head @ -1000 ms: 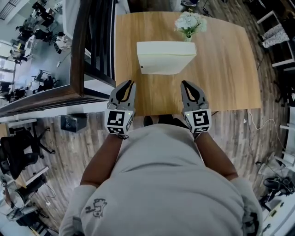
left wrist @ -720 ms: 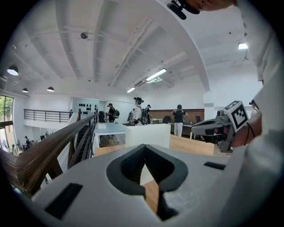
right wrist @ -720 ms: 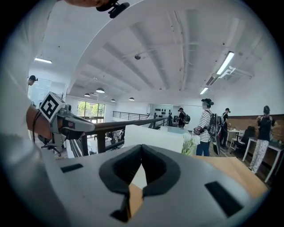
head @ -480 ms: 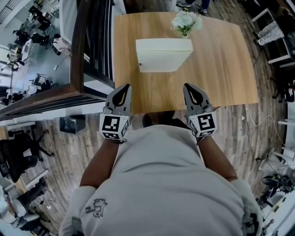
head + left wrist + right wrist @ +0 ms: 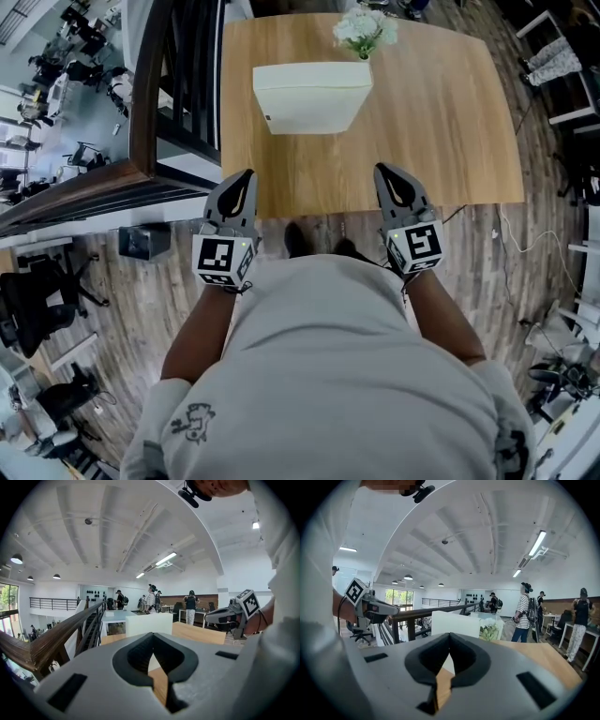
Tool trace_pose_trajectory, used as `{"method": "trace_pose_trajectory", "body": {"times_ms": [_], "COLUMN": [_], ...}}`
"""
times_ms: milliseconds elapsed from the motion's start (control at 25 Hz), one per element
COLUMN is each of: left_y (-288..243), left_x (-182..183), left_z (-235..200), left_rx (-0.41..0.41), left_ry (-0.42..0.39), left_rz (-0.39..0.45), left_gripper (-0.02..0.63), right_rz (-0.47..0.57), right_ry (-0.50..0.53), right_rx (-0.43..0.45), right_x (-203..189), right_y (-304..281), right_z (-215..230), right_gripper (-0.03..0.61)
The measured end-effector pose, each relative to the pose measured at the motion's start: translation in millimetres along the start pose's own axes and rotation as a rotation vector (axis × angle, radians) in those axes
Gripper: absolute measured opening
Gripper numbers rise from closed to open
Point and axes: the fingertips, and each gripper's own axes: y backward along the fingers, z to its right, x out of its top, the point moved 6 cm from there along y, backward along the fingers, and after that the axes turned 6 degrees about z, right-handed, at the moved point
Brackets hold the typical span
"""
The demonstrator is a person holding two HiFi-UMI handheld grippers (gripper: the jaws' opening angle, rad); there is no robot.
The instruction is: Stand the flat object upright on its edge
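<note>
1. Cream-white flat box (image 5: 309, 94) is standing upright on the wooden table (image 5: 450, 122), with white flowers (image 5: 364, 28) just beyond at its one o'clock.
2. Left gripper (image 5: 242, 178) is hovering over the table's near edge, at the box's seven o'clock, jaws pressed together on nothing.
3. Right gripper (image 5: 386, 173) is hovering at the box's five o'clock, jaws likewise together and empty.

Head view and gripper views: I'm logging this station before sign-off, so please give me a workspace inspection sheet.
Surface: wooden table.
Job's things: cream flat box, standing upright on its edge.
Clutter: white flowers behind the box.
Grippers: left gripper and right gripper both shut, empty, at the table's near edge, apart from the box.
Cables: thin cable on the floor right of the table.
Surroundings: dark railing at left; people standing beyond.
</note>
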Motion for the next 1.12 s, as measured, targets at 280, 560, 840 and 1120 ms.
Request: {"method": "trace_pose_trajectory", "body": {"times_ms": [280,560,840,1120], "left_y": [11,23,44,64], "left_x": [7,7,5,6], "left_z": [57,100,146,164], "left_rx": [0.044,0.098,0.148,0.162], "left_ry": [-0.028,-0.027,-0.018,-0.033], "left_rz": [0.022,0.012,0.009,0.020], "left_gripper": [0.006,0.006,0.006,0.006], "right_rz": [0.008,0.023,0.052,0.068], "right_ry": [-0.002,0.010,0.100,0.067], "right_rx": [0.072,0.144,0.216,0.227], "right_x": [-7,-4,-3,-6], "right_y": [43,74,112,132], "right_z": [22,35,33,29], "right_gripper": [0.005,0.005,0.005,0.005]}}
